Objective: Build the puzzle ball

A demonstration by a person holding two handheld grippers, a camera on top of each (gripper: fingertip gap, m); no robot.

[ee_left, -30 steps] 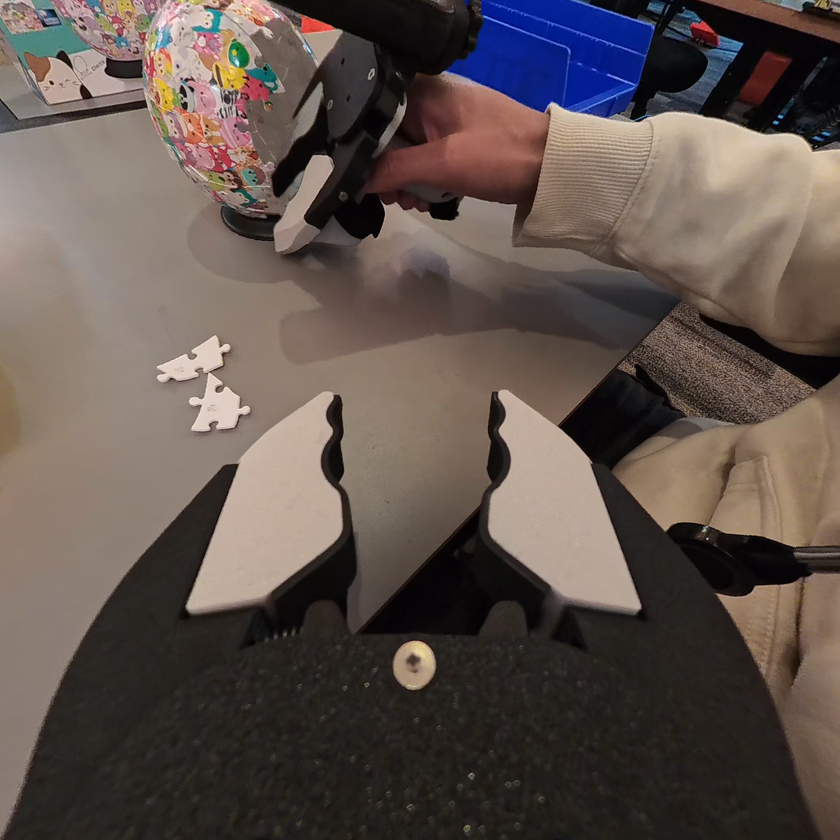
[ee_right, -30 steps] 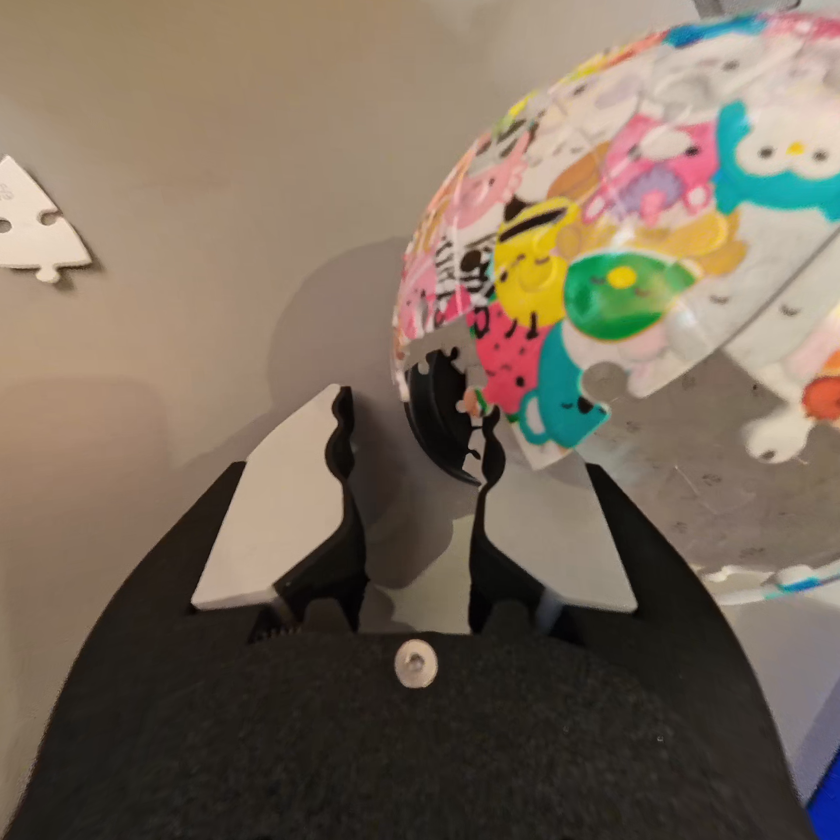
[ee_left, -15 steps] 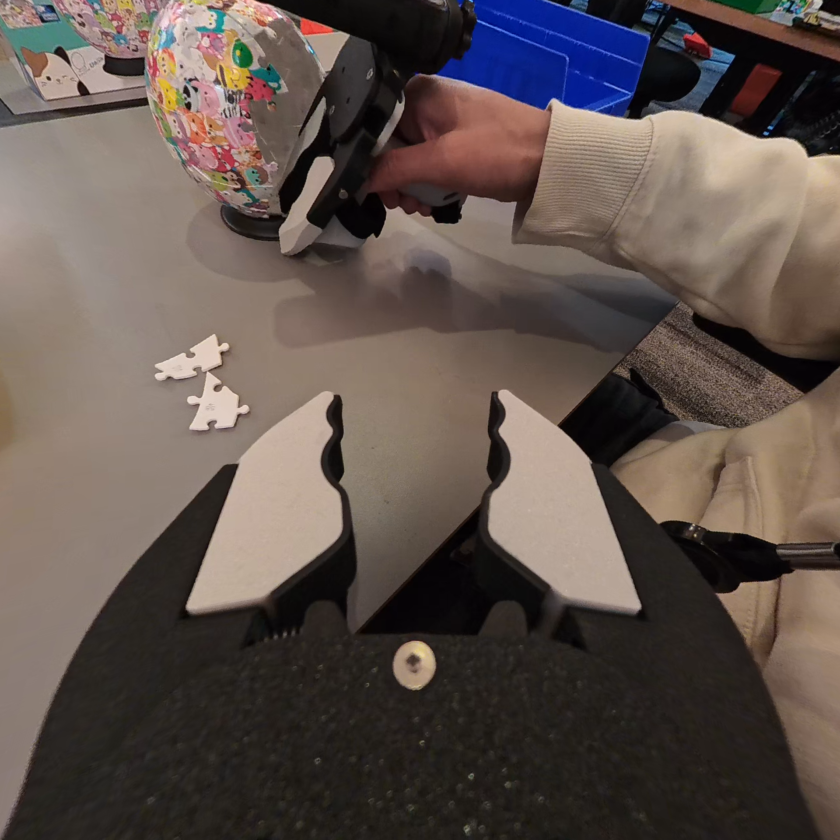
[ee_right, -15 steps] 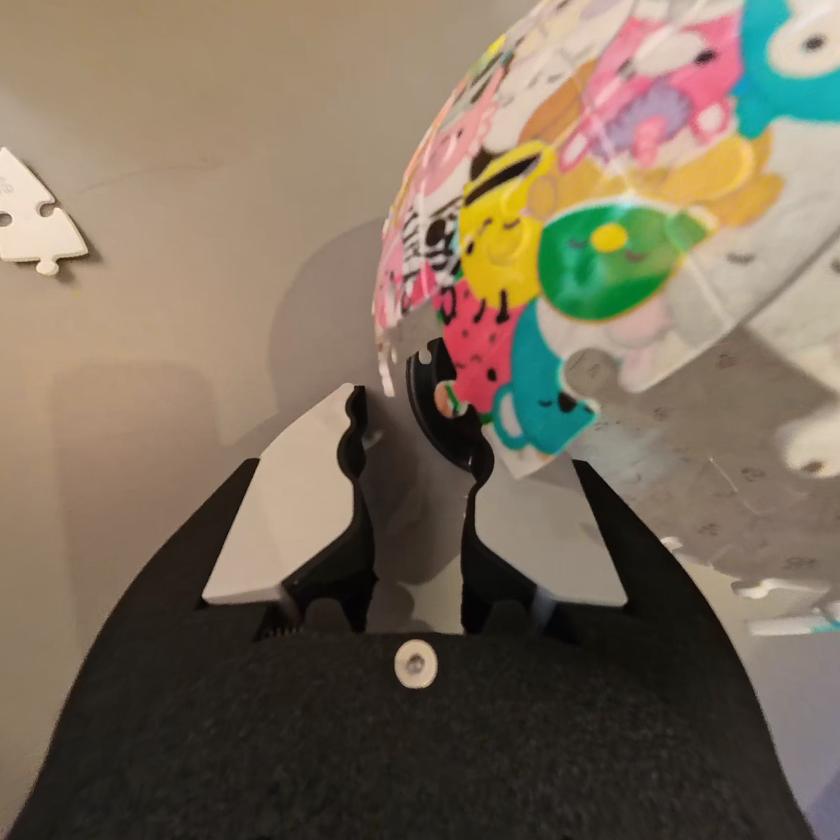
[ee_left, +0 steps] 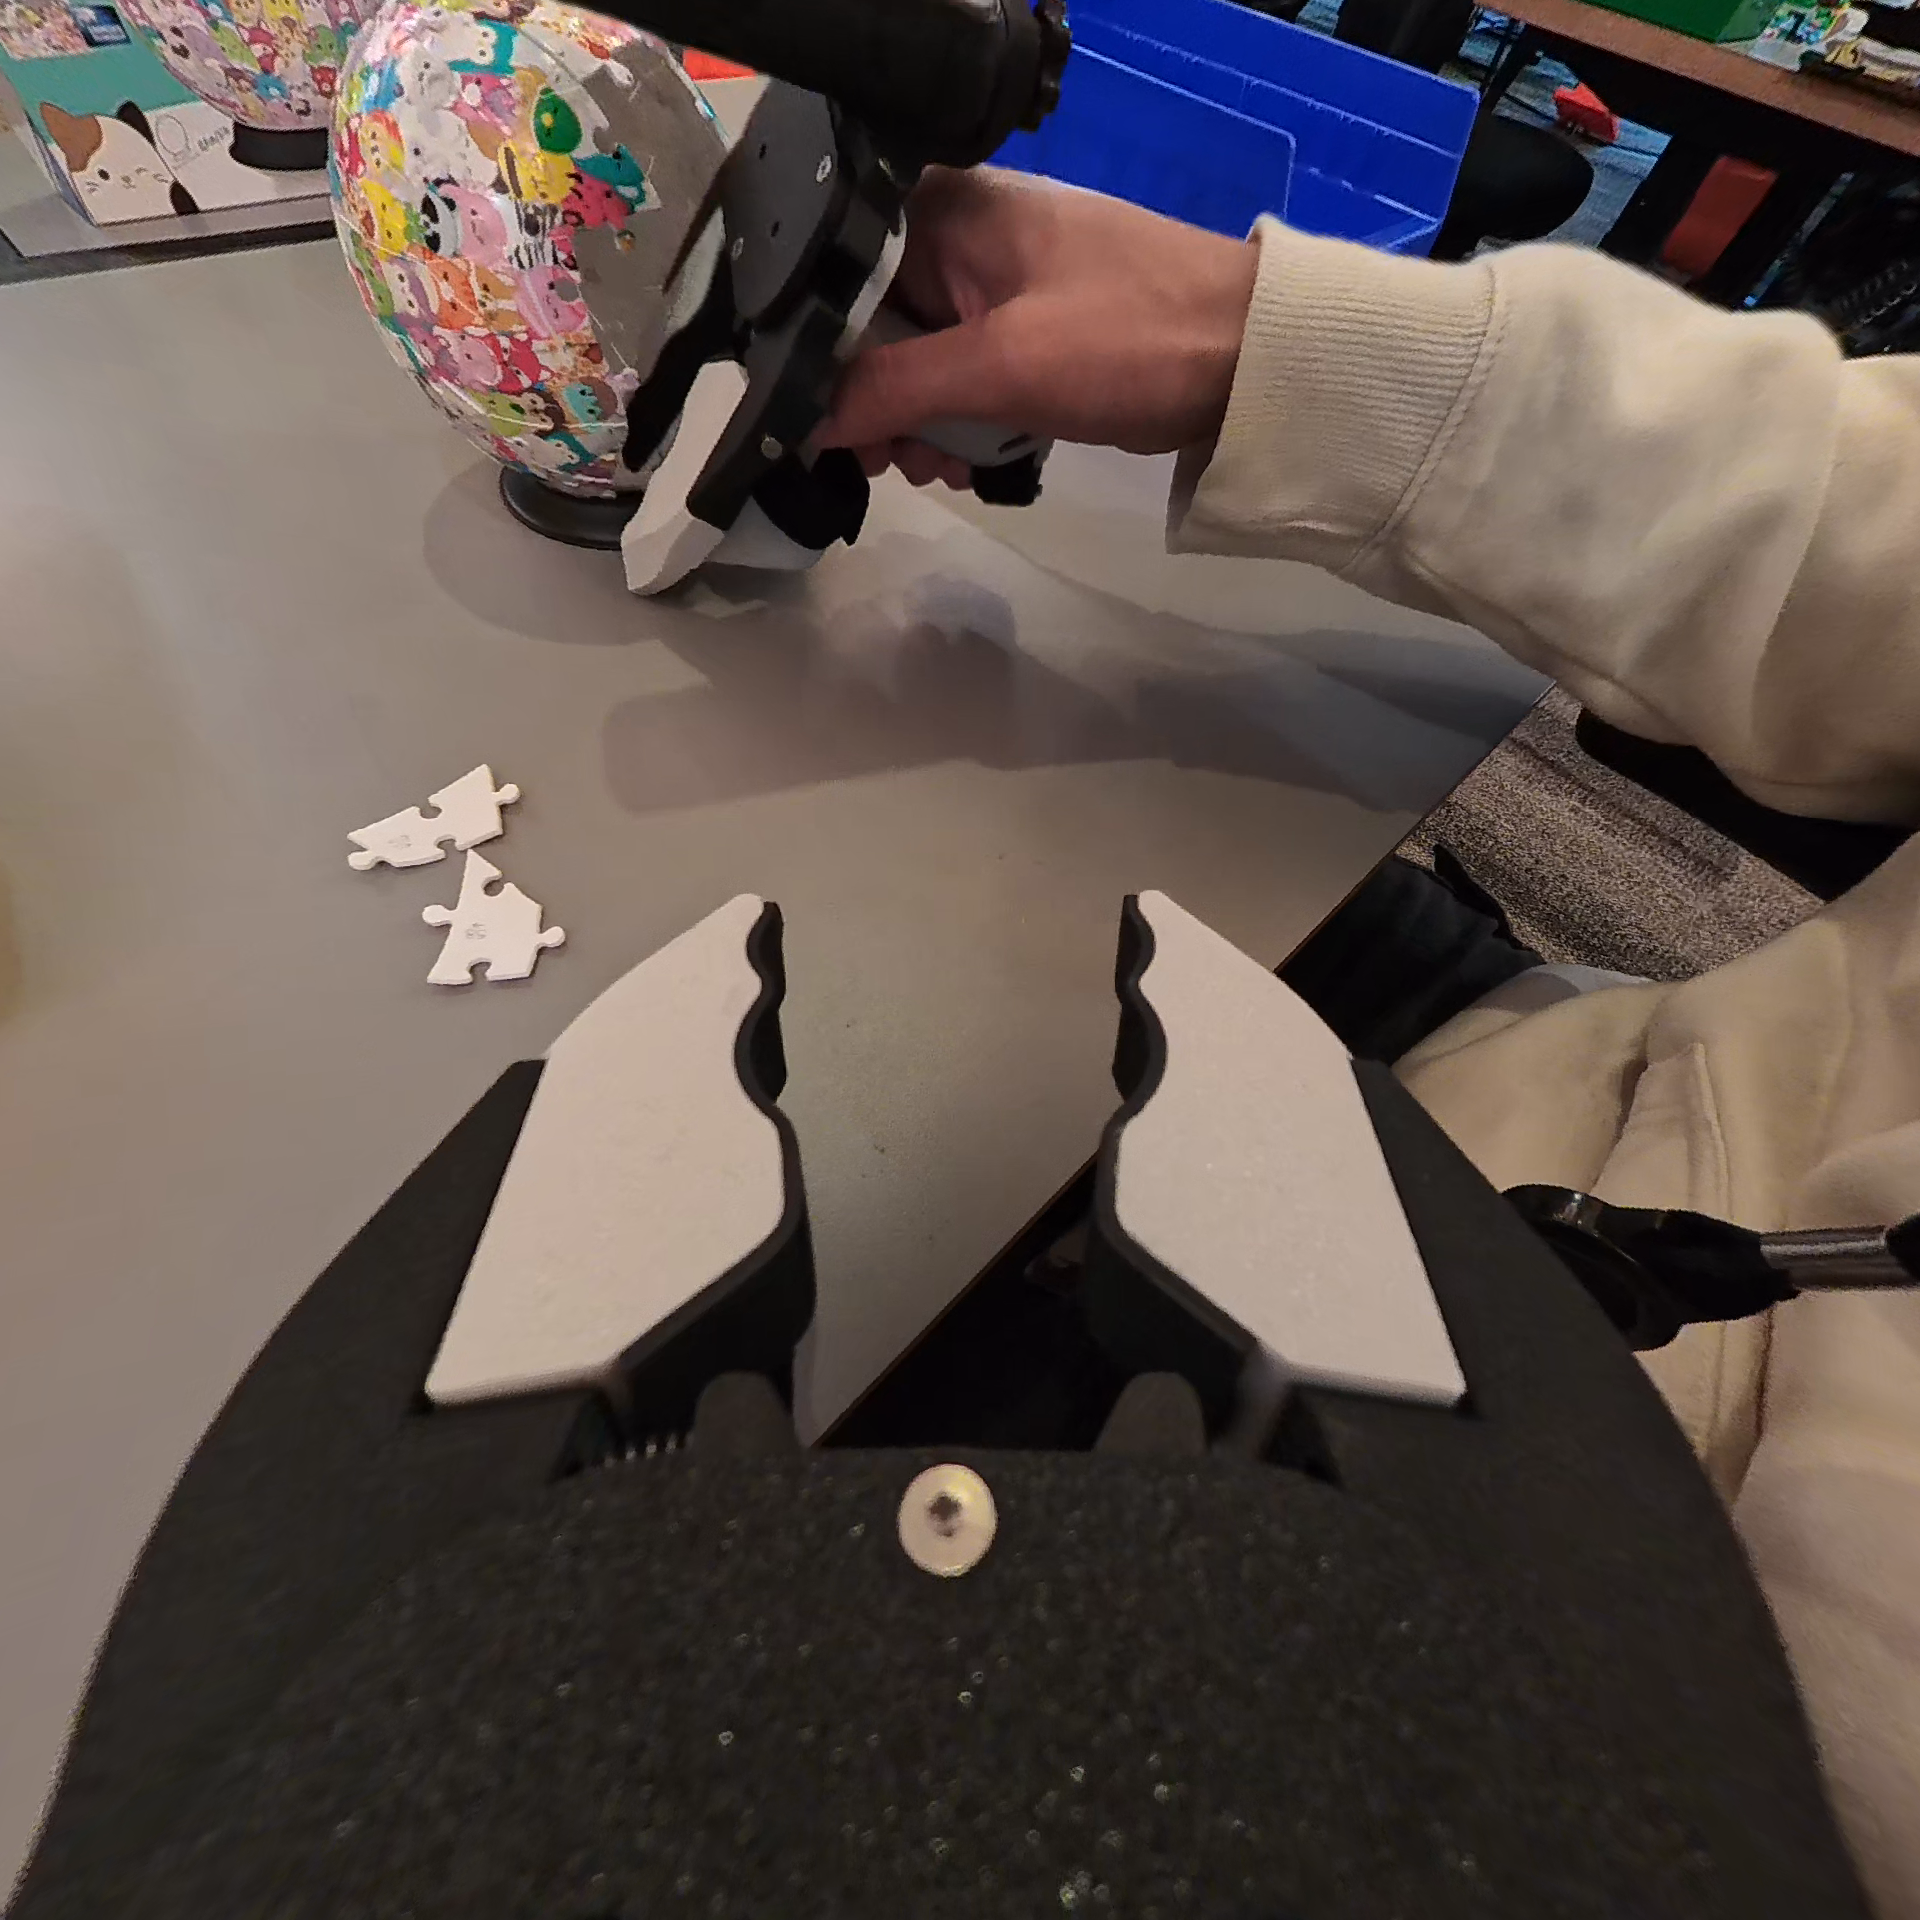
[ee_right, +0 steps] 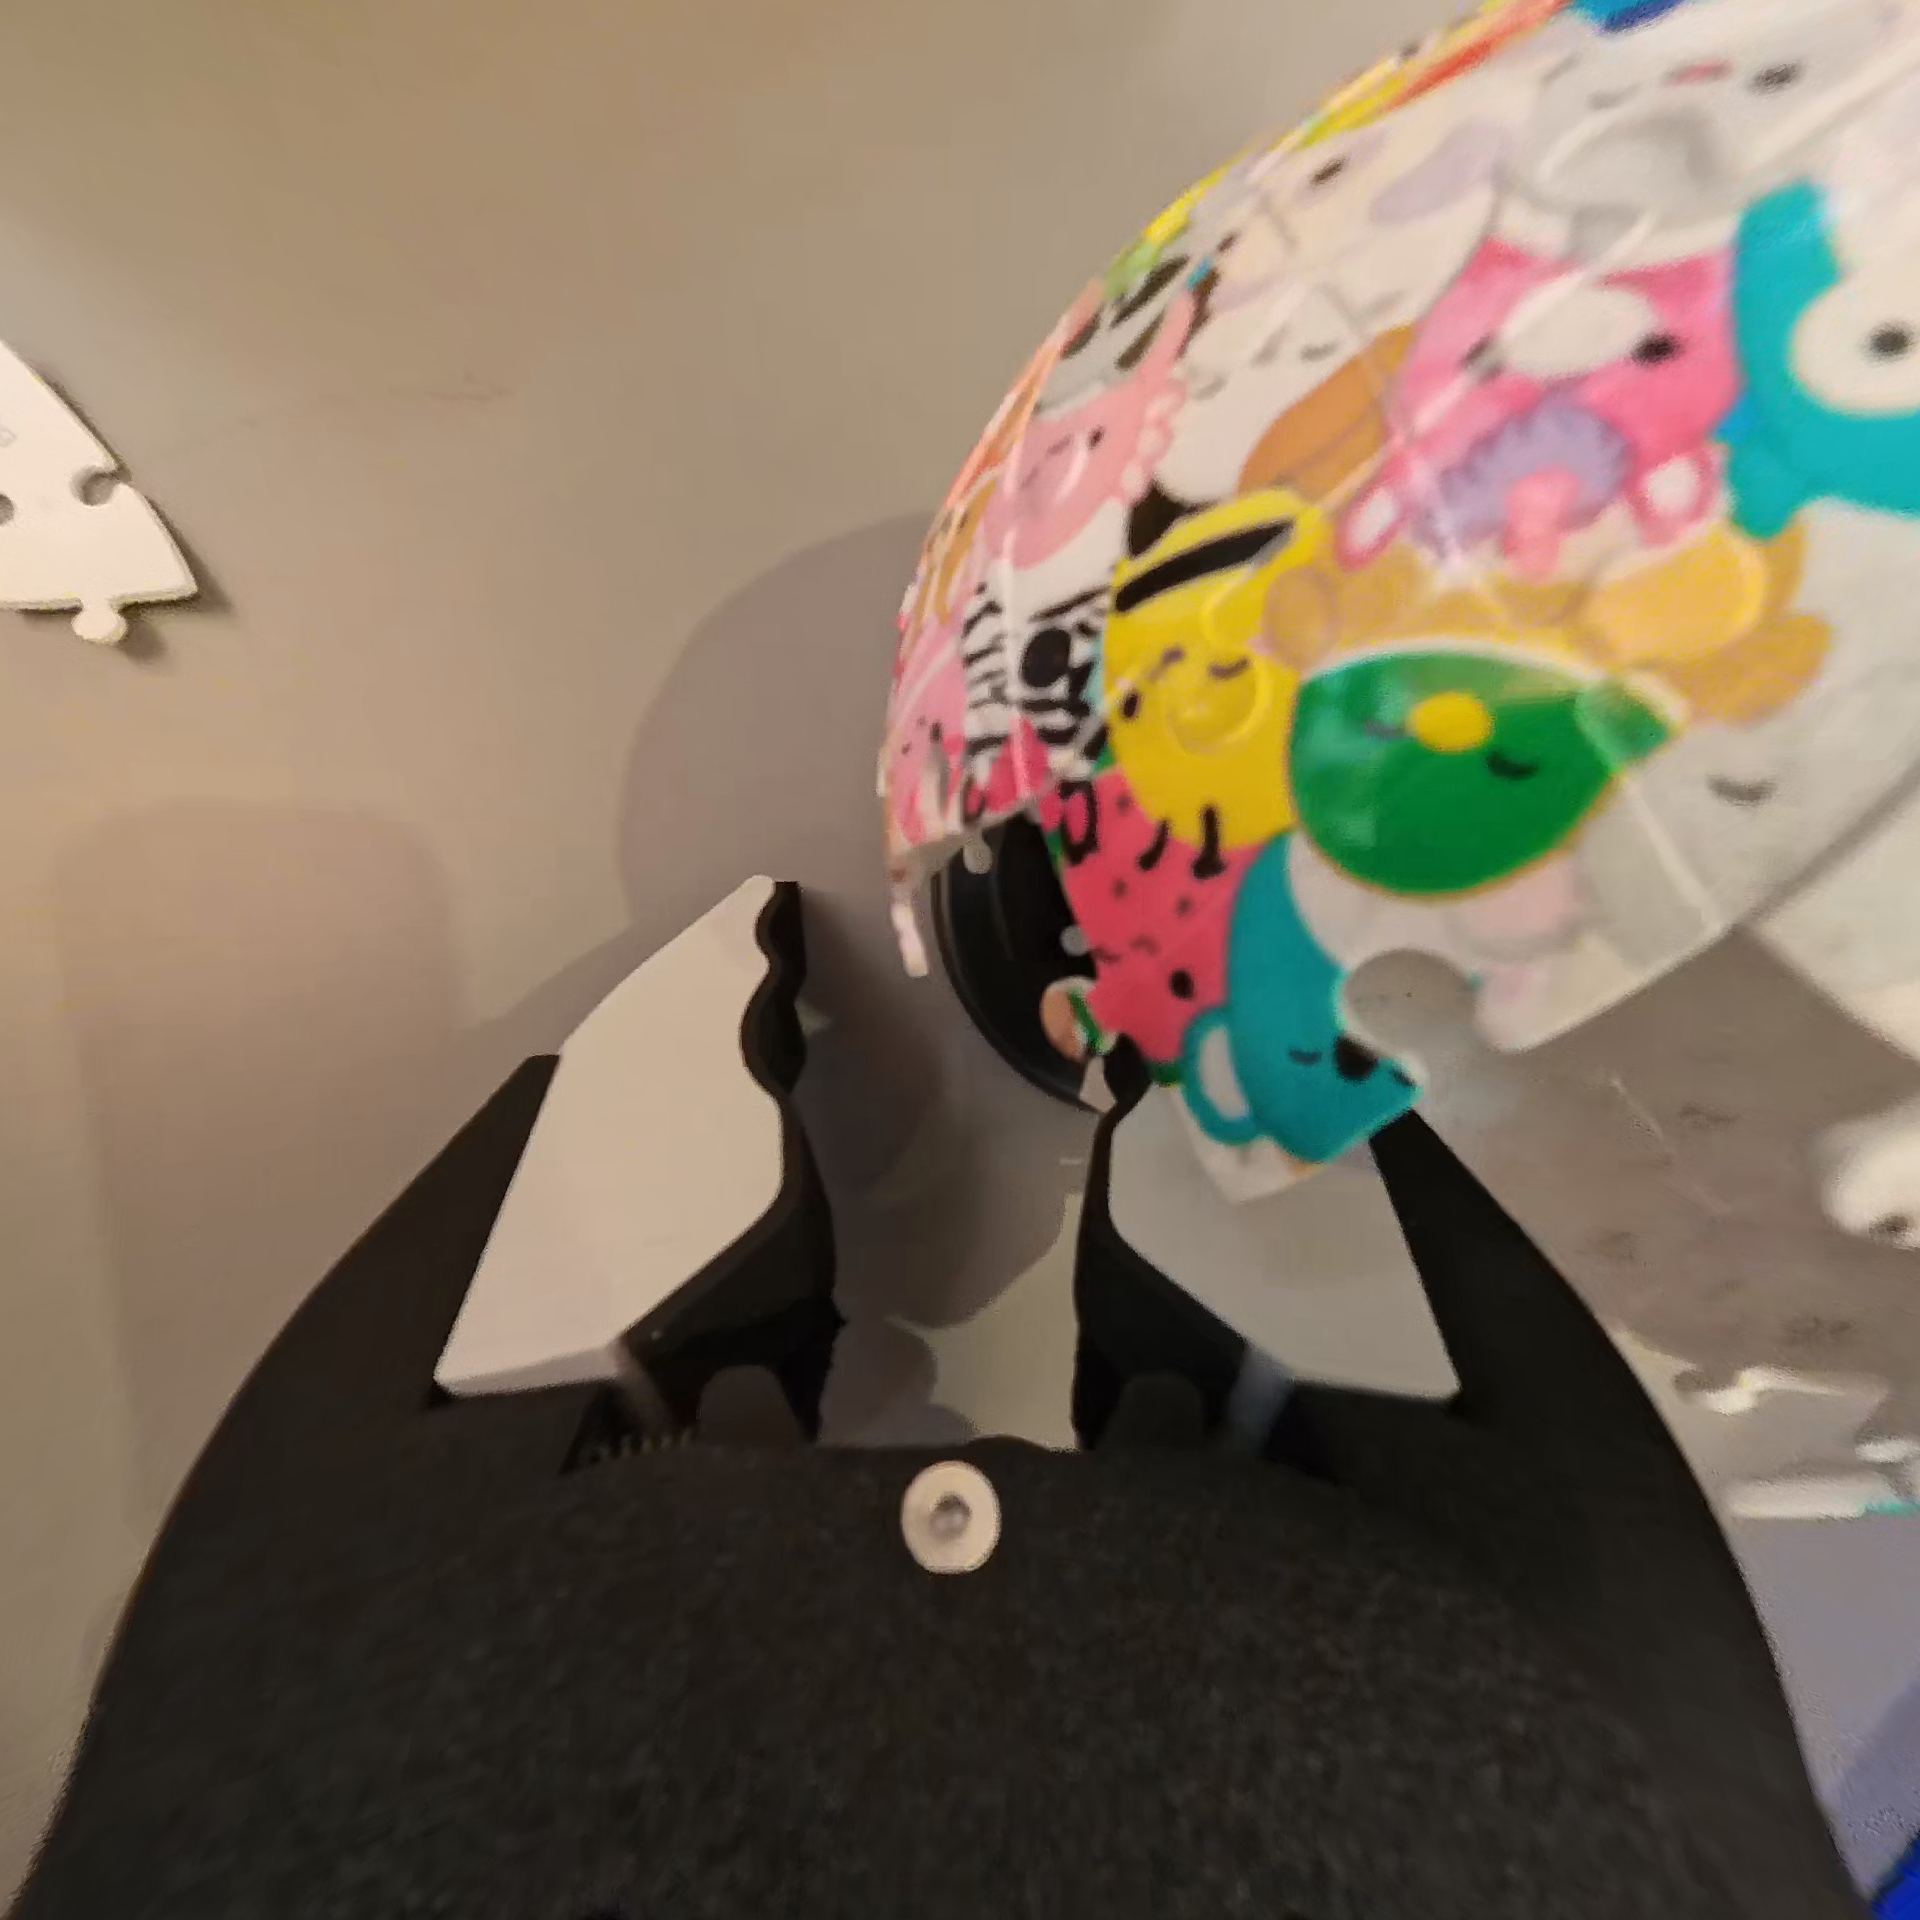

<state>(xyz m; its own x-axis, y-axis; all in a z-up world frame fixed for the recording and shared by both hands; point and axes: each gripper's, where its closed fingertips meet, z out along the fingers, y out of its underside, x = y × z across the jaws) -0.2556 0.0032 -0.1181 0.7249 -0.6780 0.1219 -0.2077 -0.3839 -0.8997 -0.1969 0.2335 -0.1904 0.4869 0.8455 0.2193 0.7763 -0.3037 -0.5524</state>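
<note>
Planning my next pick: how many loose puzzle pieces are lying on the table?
2. One piece lies left of the open left gripper; the other piece sits just beside it, nearer the gripper. The ball may hide more.

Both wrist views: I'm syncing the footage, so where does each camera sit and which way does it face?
Left wrist view: on the open left gripper, low above the grey table, facing the puzzle ball, right gripper, hand, sleeve.
Right wrist view: on the right gripper, close under the ball, facing its black stand.
Shared: ball, stand, table, a white piece.
</note>
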